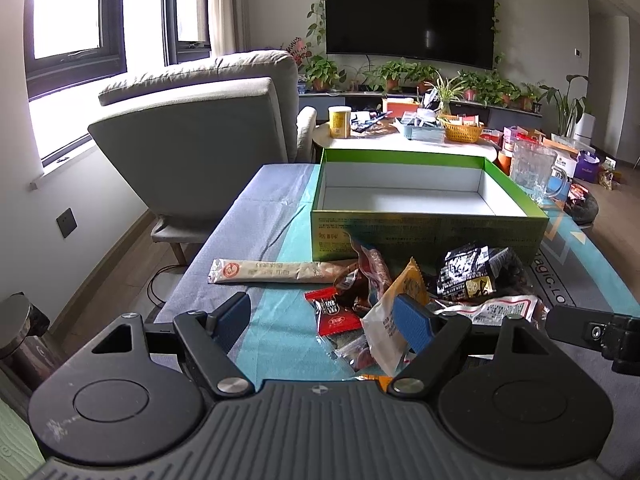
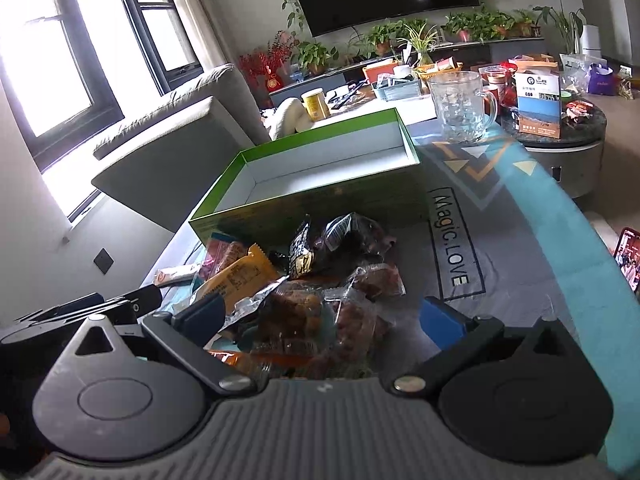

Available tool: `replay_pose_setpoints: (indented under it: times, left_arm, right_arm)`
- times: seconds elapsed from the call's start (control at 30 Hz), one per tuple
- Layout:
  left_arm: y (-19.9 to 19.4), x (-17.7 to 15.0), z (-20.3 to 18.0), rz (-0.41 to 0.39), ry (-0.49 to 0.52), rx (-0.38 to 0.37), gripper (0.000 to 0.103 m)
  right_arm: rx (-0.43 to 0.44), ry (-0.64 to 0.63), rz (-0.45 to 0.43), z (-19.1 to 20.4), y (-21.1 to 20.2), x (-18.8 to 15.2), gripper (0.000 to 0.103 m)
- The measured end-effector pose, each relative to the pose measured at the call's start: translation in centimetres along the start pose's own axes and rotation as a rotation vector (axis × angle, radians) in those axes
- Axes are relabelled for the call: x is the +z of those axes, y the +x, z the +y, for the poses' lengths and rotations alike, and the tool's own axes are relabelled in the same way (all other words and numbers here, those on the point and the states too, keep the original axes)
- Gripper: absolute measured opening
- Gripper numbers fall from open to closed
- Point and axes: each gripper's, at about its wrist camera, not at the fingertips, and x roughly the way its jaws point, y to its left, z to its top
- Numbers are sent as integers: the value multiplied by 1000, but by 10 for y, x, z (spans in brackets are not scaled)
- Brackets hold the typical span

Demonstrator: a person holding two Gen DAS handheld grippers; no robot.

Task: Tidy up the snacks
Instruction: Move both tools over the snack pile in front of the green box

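An open green box (image 1: 428, 232) (image 2: 320, 200) with a bare white inside stands on the blue tablecloth. Against its near wall lies a heap of snack packets: a black packet (image 1: 476, 276) (image 2: 300, 252), an orange-and-white packet (image 1: 400, 300) (image 2: 240, 276), a red packet (image 1: 334, 316) and clear packs of brown snacks (image 2: 296, 312). A long beige stick packet (image 1: 276, 272) lies apart to the left. My left gripper (image 1: 322, 320) is open over the heap's left end. My right gripper (image 2: 324, 318) is open, straddling the clear packs without pressing them.
A glass mug (image 1: 534, 172) (image 2: 460, 108) stands right of the box. A grey armchair (image 1: 200, 140) is beyond the table's left side. A round table (image 1: 400, 142) behind holds a yellow can and a basket. A phone (image 2: 628, 260) lies at the right edge.
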Motion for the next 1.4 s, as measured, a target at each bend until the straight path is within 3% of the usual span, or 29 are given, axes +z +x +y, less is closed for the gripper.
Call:
replay_pose_setpoints:
  times: [0.17, 0.33, 0.97, 1.27, 1.4]
  left_arm:
    - [4, -2, 1, 48, 4, -6, 77]
    - [4, -2, 3, 23, -13, -6, 77]
    - [9, -5, 10, 71, -18, 11, 77]
    - [15, 0, 8, 56, 0, 26, 77]
    - [23, 6, 5, 61, 5, 1, 77]
  right_arm:
    - [-5, -3, 10, 0, 1, -1, 55]
    - [-8, -13, 7, 2, 2, 0, 55]
    - [-43, -25, 41, 5, 9, -1, 55]
    - [-58, -15, 11, -6, 5, 5, 55]
    - [-44, -10, 20, -10, 6, 7, 55]
